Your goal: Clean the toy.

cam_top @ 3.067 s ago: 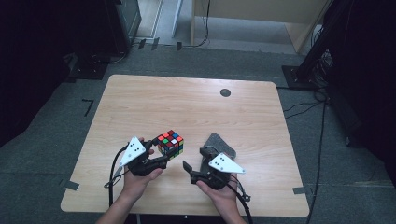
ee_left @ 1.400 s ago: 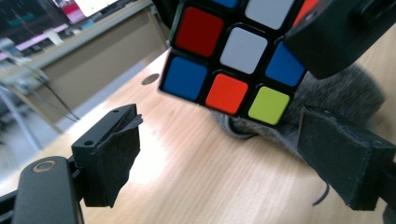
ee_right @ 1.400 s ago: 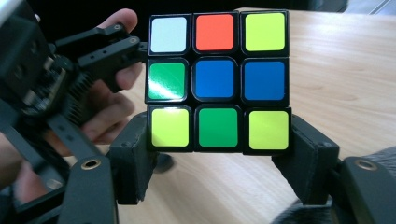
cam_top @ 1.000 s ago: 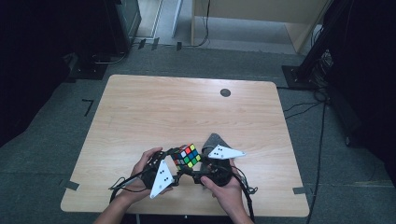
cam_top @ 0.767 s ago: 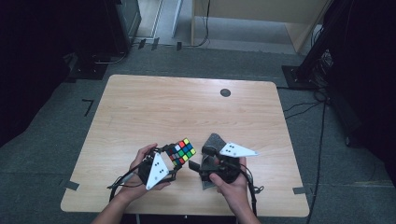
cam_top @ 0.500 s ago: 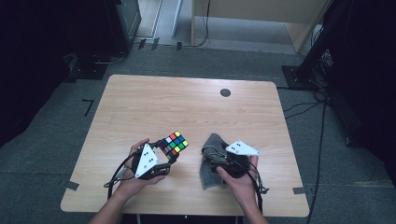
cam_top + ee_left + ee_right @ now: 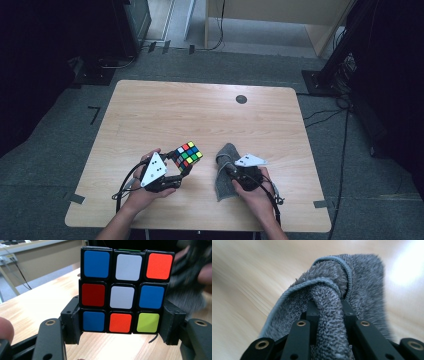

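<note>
A scrambled colour cube [image 7: 187, 155] is held a little above the wooden table [image 7: 200, 110] near its front. My left gripper [image 7: 181, 164] is shut on it. In the left gripper view the cube [image 7: 127, 290] shows a face with white centre, and the left gripper [image 7: 122, 326] clamps its bottom row from both sides. A grey fluffy cloth [image 7: 226, 186] lies crumpled on the table to the right of the cube. My right gripper [image 7: 229, 167] has just been closing on it. In the right gripper view a fold of the cloth [image 7: 362, 290] is pinched in the right gripper [image 7: 328, 307].
A small black disc [image 7: 241, 99] sits in the tabletop at the far right. Cables trail from both grippers over the front edge. Dark equipment and floor cables [image 7: 340, 120] surround the table.
The left hand has carried the cube to the left, away from the right hand. The right gripper has come down onto the cloth and closed on a fold of it.
</note>
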### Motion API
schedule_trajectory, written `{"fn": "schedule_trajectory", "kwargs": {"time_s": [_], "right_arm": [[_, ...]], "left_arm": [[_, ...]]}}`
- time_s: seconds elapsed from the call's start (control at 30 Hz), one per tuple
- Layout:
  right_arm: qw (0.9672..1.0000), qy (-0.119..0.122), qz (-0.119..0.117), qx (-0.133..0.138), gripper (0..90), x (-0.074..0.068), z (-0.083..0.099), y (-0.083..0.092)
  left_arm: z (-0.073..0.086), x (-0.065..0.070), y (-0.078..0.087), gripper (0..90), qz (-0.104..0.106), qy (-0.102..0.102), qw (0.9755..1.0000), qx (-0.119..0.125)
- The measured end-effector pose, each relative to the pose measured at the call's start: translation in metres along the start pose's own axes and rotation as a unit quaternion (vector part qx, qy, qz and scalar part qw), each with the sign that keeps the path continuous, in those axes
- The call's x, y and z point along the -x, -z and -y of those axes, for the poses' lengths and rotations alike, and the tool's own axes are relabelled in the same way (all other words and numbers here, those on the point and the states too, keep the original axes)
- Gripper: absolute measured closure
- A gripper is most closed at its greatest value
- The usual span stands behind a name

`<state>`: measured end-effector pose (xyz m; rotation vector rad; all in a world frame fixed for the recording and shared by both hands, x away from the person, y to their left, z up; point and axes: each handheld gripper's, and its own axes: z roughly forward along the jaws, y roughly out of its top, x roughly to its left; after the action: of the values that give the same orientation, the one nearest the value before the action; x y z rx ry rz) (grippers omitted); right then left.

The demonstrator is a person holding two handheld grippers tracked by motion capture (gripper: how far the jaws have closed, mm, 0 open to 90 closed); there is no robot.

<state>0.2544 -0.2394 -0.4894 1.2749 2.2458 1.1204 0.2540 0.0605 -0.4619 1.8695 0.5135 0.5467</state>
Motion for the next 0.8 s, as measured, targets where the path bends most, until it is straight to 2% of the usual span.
{"fn": "schedule_trajectory", "kwargs": {"time_s": [0.03, 0.1, 0.13, 0.17, 0.2, 0.27, 0.3, 0.33, 0.37, 0.4, 0.47, 0.5, 0.53, 0.57, 0.63, 0.67, 0.7, 0.77, 0.8], "right_arm": [[0.9995, -0.009, -0.014, 0.028, 76.3, -0.001, -0.004, 0.008], [0.9947, -0.014, -0.044, 0.092, 76.2, -0.008, -0.013, 0.026], [0.9906, -0.010, -0.060, 0.122, 76.1, -0.012, -0.018, 0.035], [0.9845, -0.005, -0.079, 0.156, 76.0, -0.020, -0.023, 0.046], [0.9811, 0.001, -0.090, 0.171, 75.9, -0.024, -0.026, 0.052], [0.9722, 0.019, -0.120, 0.200, 75.5, -0.037, -0.033, 0.063], [0.9689, 0.027, -0.133, 0.207, 75.2, -0.044, -0.035, 0.067], [0.9673, 0.037, -0.139, 0.208, 74.8, -0.049, -0.037, 0.068], [0.9675, 0.045, -0.143, 0.204, 74.4, -0.054, -0.038, 0.067], [0.9691, 0.049, -0.141, 0.196, 74.3, -0.057, -0.037, 0.064], [0.9723, 0.047, -0.136, 0.184, 73.9, -0.056, -0.035, 0.057], [0.9712, 0.034, -0.141, 0.189, 73.9, -0.052, -0.032, 0.056], [0.9732, 0.022, -0.133, 0.186, 74.0, -0.047, -0.031, 0.054], [0.9794, 0.024, -0.097, 0.175, 74.1, -0.042, -0.030, 0.053], [0.9837, 0.016, -0.066, 0.167, 74.0, -0.034, -0.029, 0.053], [0.9834, 0.003, -0.066, 0.169, 74.0, -0.031, -0.028, 0.054], [0.9814, -0.004, -0.072, 0.178, 73.9, -0.030, -0.028, 0.056], [0.9759, 0.007, -0.095, 0.197, 73.1, -0.038, -0.031, 0.061], [0.9730, 0.023, -0.107, 0.203, 72.5, -0.044, -0.033, 0.062]], "left_arm": [[0.001, 0.001, -0.001, 33.9, 0.004, -0.002, 1.0000, -0.005], [0.002, 0.004, -0.005, 33.9, 0.011, -0.007, 0.9998, -0.015], [0.002, 0.006, -0.007, 33.9, 0.017, -0.011, 0.9996, -0.022], [0.002, 0.008, -0.008, 33.9, 0.021, -0.012, 0.9994, -0.026], [0.003, 0.010, -0.010, 34.0, 0.026, -0.018, 0.9990, -0.031], [0.002, 0.017, -0.013, 33.9, 0.038, -0.026, 0.9984, -0.034], [0.001, 0.021, -0.013, 33.9, 0.044, -0.034, 0.9978, -0.036], [0.000, 0.024, -0.013, 33.9, 0.050, -0.043, 0.9971, -0.037], [-0.001, 0.029, -0.013, 34.0, 0.058, -0.053, 0.9964, -0.031], [-0.003, 0.032, -0.011, 34.0, 0.064, -0.059, 0.9960, -0.021], [-0.005, 0.033, -0.009, 34.0, 0.070, -0.059, 0.9957, -0.012], [-0.008, 0.034, -0.007, 34.1, 0.062, -0.067, 0.9958, -0.011], [-0.008, 0.032, -0.005, 34.1, 0.064, -0.062, 0.9960, -0.006], [-0.008, 0.031, -0.005, 34.1, 0.066, -0.057, 0.9962, -0.003], [-0.009, 0.027, -0.003, 34.2, 0.067, -0.045, 0.9967, 0.002], [-0.009, 0.025, -0.003, 34.2, 0.066, -0.043, 0.9969, 0.001], [-0.008, 0.025, -0.004, 34.2, 0.061, -0.046, 0.9971, -0.004], [-0.007, 0.026, -0.006, 34.2, 0.059, -0.051, 0.9968, -0.014], [-0.006, 0.027, -0.007, 34.1, 0.059, -0.054, 0.9967, -0.017]]}}
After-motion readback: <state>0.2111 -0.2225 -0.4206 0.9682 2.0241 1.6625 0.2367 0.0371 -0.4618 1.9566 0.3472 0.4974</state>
